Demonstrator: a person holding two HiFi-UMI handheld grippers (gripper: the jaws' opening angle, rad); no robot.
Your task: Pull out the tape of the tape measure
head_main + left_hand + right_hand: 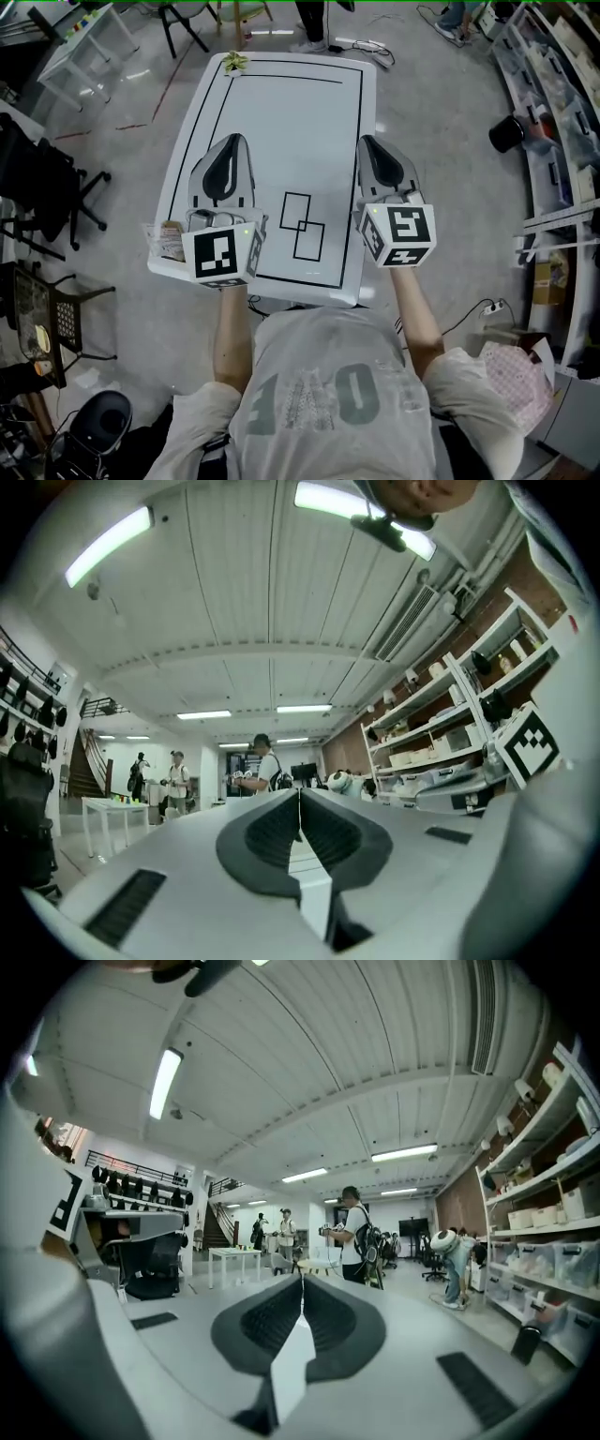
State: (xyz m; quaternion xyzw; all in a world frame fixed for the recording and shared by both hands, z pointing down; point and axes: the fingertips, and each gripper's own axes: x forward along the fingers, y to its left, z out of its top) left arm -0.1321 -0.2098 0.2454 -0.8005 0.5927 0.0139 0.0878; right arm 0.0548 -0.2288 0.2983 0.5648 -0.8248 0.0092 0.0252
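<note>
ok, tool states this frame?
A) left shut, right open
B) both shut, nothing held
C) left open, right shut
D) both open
B: in their own views the left tool and the right tool each show jaws pressed together along one seam, with nothing between them.

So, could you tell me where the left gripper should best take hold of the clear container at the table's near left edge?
Probably across its side walls, coming down from above: the clear container sits at the table's left edge, partly hidden by the left gripper, whose shut jaws must open first.
</note>
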